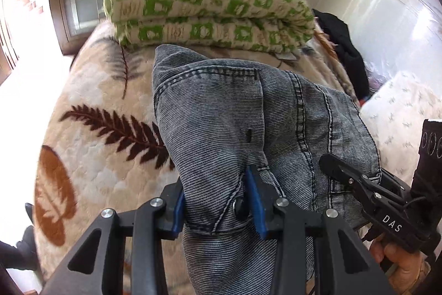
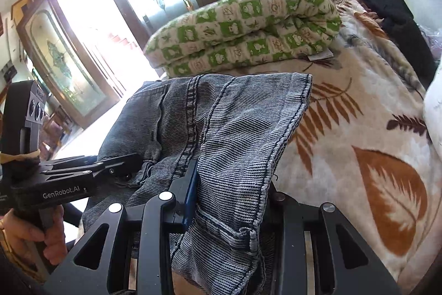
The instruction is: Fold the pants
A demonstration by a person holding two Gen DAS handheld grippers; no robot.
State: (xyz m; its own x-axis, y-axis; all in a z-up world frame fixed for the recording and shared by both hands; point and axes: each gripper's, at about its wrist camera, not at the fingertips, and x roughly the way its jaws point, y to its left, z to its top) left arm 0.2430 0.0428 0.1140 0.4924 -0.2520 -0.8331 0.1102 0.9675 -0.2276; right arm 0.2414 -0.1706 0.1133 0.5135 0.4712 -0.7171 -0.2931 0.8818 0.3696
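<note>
Both grippers – left gripper [image 1: 218, 201] and right gripper [image 2: 229, 201] – are clamped on the jeans [image 1: 234, 115], bunched above the leaf blanket [image 1: 91, 162]. Bare blanket left of the denim; the folded green quilt [image 1: 207, 10] sits right behind. Only the right wrist view shows the hem edge [image 2: 287, 134] (hanging loose).

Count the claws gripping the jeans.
2. The left claw clamps a bunched part of the faded grey-blue denim jeans over the bed's near edge; the right claw pinches another part beside it. Its far finger is hidden by the cloth.

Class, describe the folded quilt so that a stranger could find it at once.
Start from the leaf-print bed cover. At its far end, beyond the jeans, lies the quilt, folded thick. Its green and cream checks match nothing nearby.
</note>
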